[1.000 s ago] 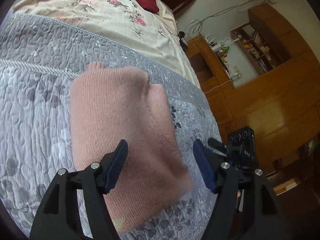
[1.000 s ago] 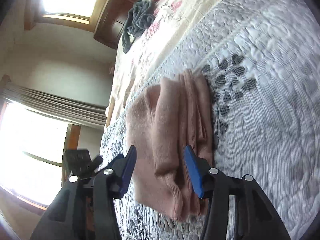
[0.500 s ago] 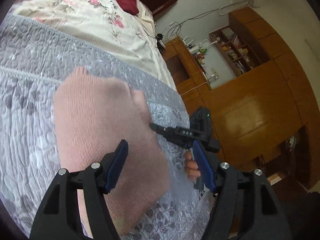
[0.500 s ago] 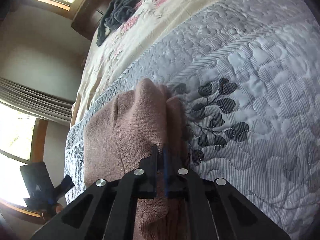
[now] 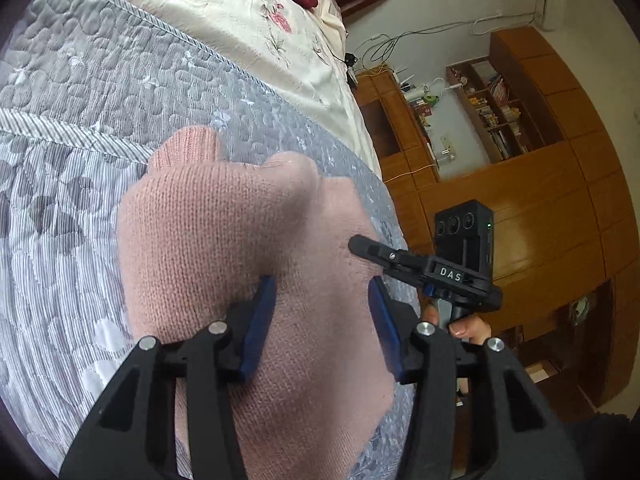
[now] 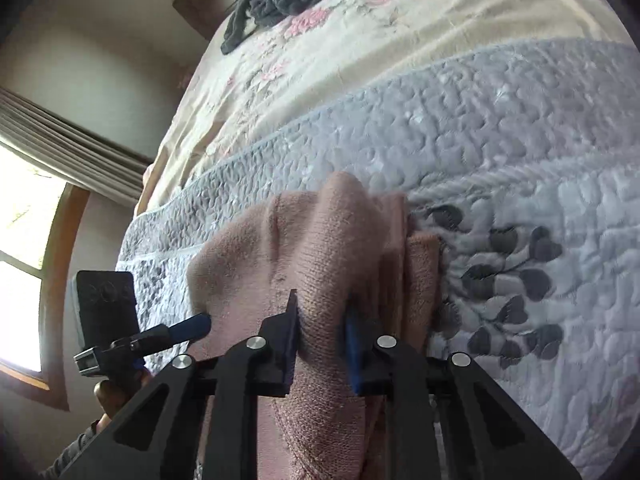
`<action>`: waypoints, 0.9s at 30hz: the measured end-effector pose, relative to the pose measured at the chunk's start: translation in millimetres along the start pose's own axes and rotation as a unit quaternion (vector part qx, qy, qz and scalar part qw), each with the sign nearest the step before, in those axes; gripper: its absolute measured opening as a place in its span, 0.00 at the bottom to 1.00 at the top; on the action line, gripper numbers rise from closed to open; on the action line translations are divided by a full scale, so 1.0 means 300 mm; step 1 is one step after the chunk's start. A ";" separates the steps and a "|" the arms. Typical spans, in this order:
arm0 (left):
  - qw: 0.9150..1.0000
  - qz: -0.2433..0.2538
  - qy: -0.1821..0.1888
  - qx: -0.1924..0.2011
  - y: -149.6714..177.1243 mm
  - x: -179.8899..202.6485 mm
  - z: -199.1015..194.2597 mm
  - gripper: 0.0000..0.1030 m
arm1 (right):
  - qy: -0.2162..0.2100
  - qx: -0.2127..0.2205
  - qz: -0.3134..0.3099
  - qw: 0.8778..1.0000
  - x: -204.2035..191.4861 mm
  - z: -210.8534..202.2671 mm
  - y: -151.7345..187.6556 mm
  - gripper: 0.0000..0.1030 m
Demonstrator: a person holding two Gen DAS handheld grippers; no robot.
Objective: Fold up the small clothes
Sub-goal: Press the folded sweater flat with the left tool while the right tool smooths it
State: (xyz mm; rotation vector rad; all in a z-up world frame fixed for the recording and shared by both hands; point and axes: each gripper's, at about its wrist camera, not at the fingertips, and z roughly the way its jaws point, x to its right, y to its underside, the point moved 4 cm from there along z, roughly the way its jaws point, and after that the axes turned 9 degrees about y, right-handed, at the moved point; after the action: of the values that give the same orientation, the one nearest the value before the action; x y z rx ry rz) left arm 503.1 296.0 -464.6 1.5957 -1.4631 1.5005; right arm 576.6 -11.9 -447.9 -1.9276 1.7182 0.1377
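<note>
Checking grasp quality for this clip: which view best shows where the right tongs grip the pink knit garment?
The right wrist view: the right tongs sit closed on a raised ridge of the pink knit garment, with both blue pads visible pinching it. The left wrist view shows the right tongs only from the side at the garment's far edge, the contact unclear.

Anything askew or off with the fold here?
Mostly the sweater: not flat, it humps in the middle, and a cuff pokes out past its far edge. The right gripper pinches a ridge of the knit; the left gripper is open over it. The quilt looks smooth.
</note>
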 end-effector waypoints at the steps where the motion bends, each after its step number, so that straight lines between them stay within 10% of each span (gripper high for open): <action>1: 1.000 0.002 -0.012 -0.001 -0.002 -0.011 0.019 0.36 | 0.015 -0.003 0.020 1.000 0.044 0.033 -0.005 0.18; 4: 0.999 -0.004 -0.036 -0.009 0.001 -0.029 0.061 0.18 | -0.002 -0.021 0.071 0.997 0.149 0.087 0.020 0.24; 7: 1.000 0.000 -0.015 0.007 -0.011 0.033 -0.010 0.42 | -0.010 -0.019 0.029 0.999 0.109 0.030 0.030 0.37; 14: 0.998 0.051 -0.030 -0.034 0.096 0.108 -0.072 0.42 | -0.027 -0.001 -0.094 0.995 -0.095 -0.090 0.119 0.38; 18: 0.995 0.044 -0.074 -0.052 0.101 0.014 -0.005 0.16 | 0.016 -0.022 -0.098 0.995 -0.005 0.038 0.136 0.00; 21: 0.994 0.032 -0.095 -0.053 0.088 -0.018 -0.005 0.01 | -0.036 -0.036 -0.025 0.998 0.081 0.025 0.115 0.00; 23: 0.993 0.041 -0.102 -0.052 0.093 0.020 -0.034 0.08 | -0.032 -0.031 -0.043 0.998 0.043 -0.031 0.133 0.00; 24: 0.994 0.047 -0.090 -0.052 0.106 0.056 -0.053 0.28 | -0.048 -0.029 -0.048 0.997 0.018 -0.065 0.147 0.05; 27: 0.993 0.079 -0.064 -0.063 0.192 0.153 -0.098 0.33 | -0.081 -0.027 -0.073 0.994 -0.028 -0.141 0.223 0.06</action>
State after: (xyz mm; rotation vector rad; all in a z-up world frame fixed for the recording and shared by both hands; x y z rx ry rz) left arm 431.3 288.9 -431.8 1.5582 -1.7549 1.3801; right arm 500.1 -26.0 -430.4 -2.0147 1.4763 0.2803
